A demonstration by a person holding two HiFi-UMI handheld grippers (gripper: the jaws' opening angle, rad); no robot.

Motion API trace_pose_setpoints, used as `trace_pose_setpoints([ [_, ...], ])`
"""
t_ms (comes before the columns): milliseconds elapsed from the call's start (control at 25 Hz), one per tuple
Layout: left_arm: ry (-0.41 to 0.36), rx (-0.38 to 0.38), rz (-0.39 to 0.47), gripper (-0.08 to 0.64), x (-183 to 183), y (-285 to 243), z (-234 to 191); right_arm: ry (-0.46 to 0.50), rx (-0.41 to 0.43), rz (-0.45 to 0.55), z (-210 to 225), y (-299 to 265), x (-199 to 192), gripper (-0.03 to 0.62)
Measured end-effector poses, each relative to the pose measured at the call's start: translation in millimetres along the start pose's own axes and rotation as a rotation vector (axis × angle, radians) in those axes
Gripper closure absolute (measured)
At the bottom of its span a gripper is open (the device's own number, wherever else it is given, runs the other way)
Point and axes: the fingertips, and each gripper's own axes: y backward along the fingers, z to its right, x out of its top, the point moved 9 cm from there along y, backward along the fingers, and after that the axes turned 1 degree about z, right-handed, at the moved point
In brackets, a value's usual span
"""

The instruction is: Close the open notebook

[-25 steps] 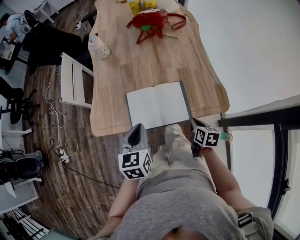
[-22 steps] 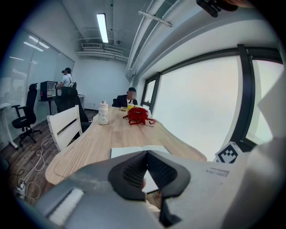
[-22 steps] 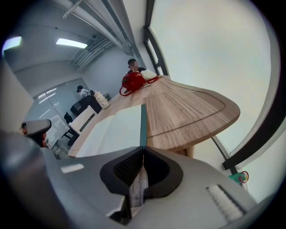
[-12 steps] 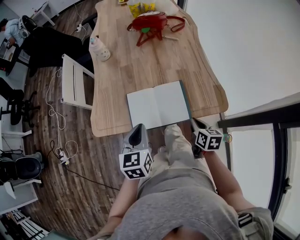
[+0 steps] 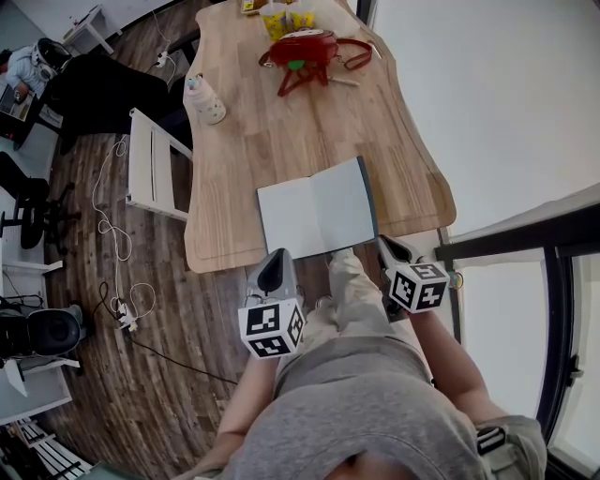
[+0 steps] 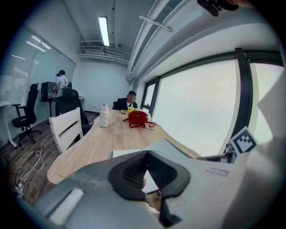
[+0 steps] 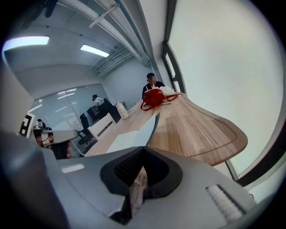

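An open notebook [image 5: 305, 216] with blank white pages lies near the front edge of the wooden table [image 5: 403, 141]. Its right half, with a dark teal cover [image 5: 366, 197], is tilted up off the wood. My right gripper [image 5: 383, 246] is at the notebook's near right corner, shut on that cover. In the right gripper view the raised cover [image 7: 151, 129] runs straight down into the closed gripper [image 7: 143, 150]. My left gripper [image 5: 275, 262] hovers just off the table's front edge, below the notebook's left page, with its jaws together and nothing held. From the left gripper [image 6: 145, 154] the white page [image 6: 125, 154] shows just ahead.
A red bag [image 5: 305, 47], yellow packets [image 5: 286, 14] and a pale bottle [image 5: 204, 98] sit at the table's far end. A white chair [image 5: 150, 169] stands at the left side, with cables [image 5: 112, 234] on the floor. A window ledge [image 5: 525, 234] runs to the right. A person [image 6: 130, 100] sits at the far end.
My right gripper has risen at the notebook's near right corner, and the right cover has come up off the table with it. The left gripper has stayed put.
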Motion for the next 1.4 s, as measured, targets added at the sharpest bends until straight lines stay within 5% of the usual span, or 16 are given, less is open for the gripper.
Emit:
trace_pose_setpoints([
  [600,0.033,0.073,0.046,0.555,-2,26,-16,0.131,0.163,0.031,-58,0,17,0.589],
  [1400,0.106,0.211,0.076,0.555,-11,57,-40,0.248,0.389,-0.053,-123,-32,12,0.589],
])
